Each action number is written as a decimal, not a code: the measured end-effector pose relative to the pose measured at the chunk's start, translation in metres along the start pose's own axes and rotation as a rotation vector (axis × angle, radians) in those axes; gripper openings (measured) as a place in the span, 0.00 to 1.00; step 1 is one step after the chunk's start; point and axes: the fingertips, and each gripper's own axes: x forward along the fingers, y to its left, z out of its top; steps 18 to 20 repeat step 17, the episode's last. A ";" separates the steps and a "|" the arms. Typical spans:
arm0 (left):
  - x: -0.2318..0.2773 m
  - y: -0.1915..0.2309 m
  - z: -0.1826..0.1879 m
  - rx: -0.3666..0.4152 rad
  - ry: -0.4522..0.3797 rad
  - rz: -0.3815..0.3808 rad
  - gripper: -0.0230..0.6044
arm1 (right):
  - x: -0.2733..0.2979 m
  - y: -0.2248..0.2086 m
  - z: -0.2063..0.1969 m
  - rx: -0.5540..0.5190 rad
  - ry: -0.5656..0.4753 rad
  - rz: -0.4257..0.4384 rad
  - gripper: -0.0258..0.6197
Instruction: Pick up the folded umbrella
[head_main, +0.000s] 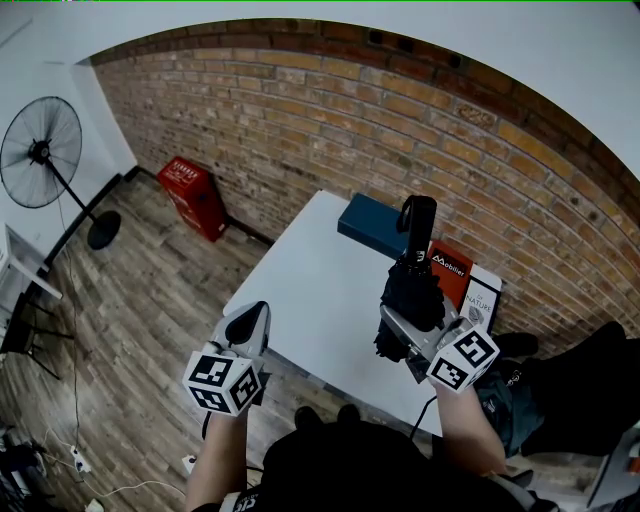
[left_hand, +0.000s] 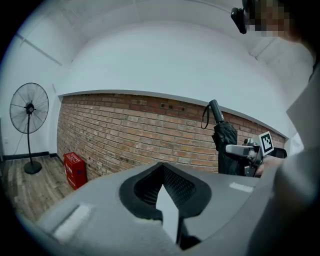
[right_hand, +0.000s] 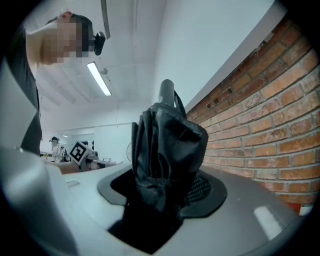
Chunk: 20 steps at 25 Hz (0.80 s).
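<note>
The folded black umbrella (head_main: 412, 285) stands upright above the white table (head_main: 320, 290), handle at the top. My right gripper (head_main: 412, 322) is shut on its bunched fabric near the lower end. The right gripper view has the umbrella (right_hand: 167, 145) filling the space between the jaws of that gripper (right_hand: 160, 195). My left gripper (head_main: 250, 318) hovers at the table's front left edge, jaws together and holding nothing. In the left gripper view that gripper (left_hand: 167, 200) points toward the brick wall, with the umbrella (left_hand: 225, 145) and the right gripper (left_hand: 240, 150) off to the right.
A dark blue box (head_main: 372, 225), an orange box (head_main: 450, 270) and a white box (head_main: 480, 300) lie along the table's far right side. On the floor by the brick wall sit a red crate (head_main: 195, 195) and a standing fan (head_main: 45, 150).
</note>
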 end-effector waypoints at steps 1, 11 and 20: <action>0.000 0.000 0.000 -0.001 0.000 0.000 0.03 | 0.001 0.001 0.000 -0.002 0.002 0.002 0.44; 0.001 0.000 0.000 0.003 0.002 0.002 0.03 | 0.005 0.002 0.003 -0.003 -0.001 0.015 0.44; 0.000 0.004 -0.001 0.000 0.002 0.005 0.04 | 0.007 0.002 0.002 0.003 0.001 0.015 0.44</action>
